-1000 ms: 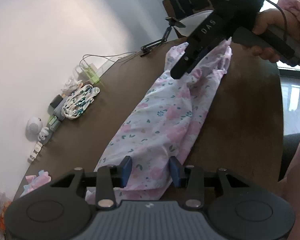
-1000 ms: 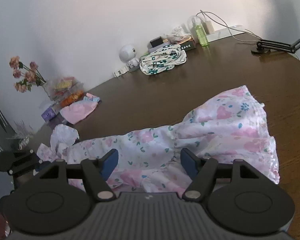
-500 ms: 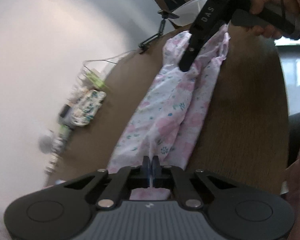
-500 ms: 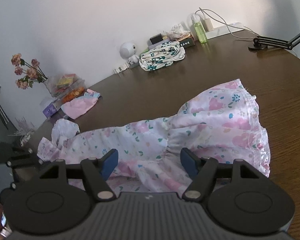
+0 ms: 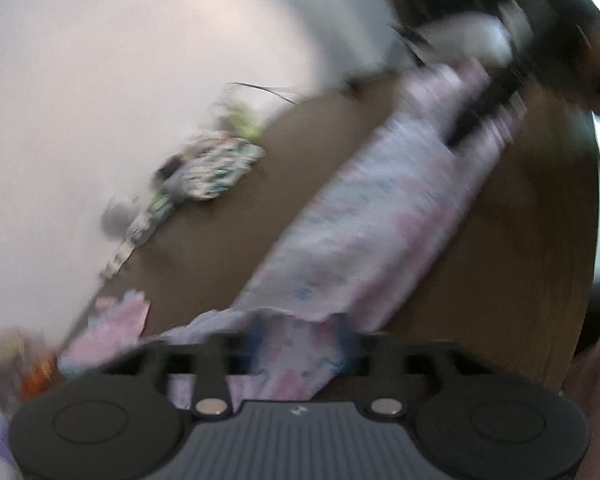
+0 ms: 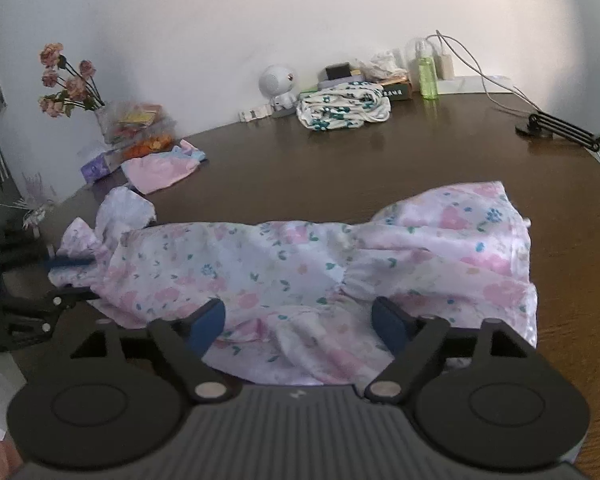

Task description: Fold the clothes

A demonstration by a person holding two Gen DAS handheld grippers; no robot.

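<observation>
A pink floral dress (image 6: 300, 264) lies stretched lengthwise on the dark wooden table (image 6: 340, 168). My right gripper (image 6: 300, 322) stands over its skirt end, and its jaws are opening wide with cloth between the blue pads (image 6: 208, 320) but not pinched. My left gripper (image 5: 300, 340) is at the bodice end. Its jaws are opening, and the dress (image 5: 380, 220) runs loose between them. This view is motion-blurred. From the right wrist, the left gripper (image 6: 72, 278) shows at the far left with its fingers apart around the ruffled end. The right gripper (image 5: 480, 116) shows blurred at the dress's far end.
A folded white and green garment (image 6: 344, 106) sits at the back by the wall, next to a white round figure (image 6: 278, 80) and a green bottle (image 6: 428, 76). A pink cloth (image 6: 160, 168) and a flower vase (image 6: 68, 80) stand back left. A black clamp arm (image 6: 556, 130) lies back right.
The left gripper closed on the bodice end half a second ago and now has its jaws apart; it has moved and its view is blurred. The right jaws stand wider. The dress lies more stretched out.
</observation>
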